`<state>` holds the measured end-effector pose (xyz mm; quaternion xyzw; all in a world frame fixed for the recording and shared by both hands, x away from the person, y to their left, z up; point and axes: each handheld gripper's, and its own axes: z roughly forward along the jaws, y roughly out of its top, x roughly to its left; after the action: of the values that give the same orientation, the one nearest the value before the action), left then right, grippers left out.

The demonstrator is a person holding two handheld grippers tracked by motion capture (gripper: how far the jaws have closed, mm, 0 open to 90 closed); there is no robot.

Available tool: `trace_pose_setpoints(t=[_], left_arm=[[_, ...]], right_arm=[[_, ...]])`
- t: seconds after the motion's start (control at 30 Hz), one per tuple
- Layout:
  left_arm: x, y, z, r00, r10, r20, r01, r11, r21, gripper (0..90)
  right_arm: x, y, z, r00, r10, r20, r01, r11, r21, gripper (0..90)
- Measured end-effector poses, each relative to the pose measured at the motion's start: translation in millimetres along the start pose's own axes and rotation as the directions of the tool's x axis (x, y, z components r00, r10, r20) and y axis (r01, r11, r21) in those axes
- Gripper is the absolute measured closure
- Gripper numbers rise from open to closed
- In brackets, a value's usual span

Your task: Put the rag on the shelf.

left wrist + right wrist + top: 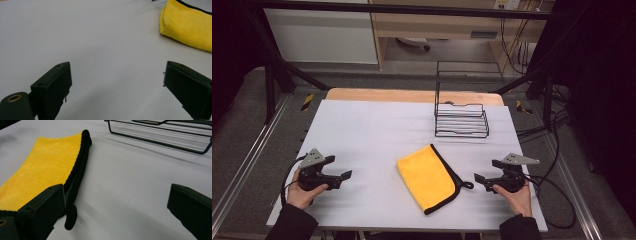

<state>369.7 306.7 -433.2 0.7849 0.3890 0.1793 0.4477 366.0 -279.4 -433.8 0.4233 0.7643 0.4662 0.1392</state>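
A folded yellow cloth (427, 176) with a black edge lies near the middle front of the white table (372, 130). A small black loop (467, 185) sticks out from its right side. My left gripper (343, 178) rests at the front left, open, jaws wide apart over bare table, the cloth (187, 25) off to its far right. My right gripper (479, 179) sits at the front right, open, its jaws pointing at the cloth's black edge (77, 170) and the loop (70, 217). Nothing is between either pair of jaws.
A black wire rack (460, 114) stands at the back right of the table, its lower bars (160, 140) ahead of my right gripper. Cables (557, 195) trail off the right edge. A wooden board (412, 95) borders the far side.
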Motion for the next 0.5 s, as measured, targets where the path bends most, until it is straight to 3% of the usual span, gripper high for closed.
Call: trace_pose_setpoints(t=[0.27,0.5], left_arm=[[-2.1,-0.4,0.4,1.0,0.004,-0.005,-0.004,1.0,0.002,7.6],[-2.7,-0.8,0.3,0.9998,0.015,-0.009,-0.015,0.9999,0.007,7.4]], right_arm=[[6.3,4.2,1.0,1.0,-0.008,0.004,0.008,1.0,0.01,2.4],[20.2,11.4,8.3,0.9997,-0.024,0.003,0.024,0.999,0.027,3.8]])
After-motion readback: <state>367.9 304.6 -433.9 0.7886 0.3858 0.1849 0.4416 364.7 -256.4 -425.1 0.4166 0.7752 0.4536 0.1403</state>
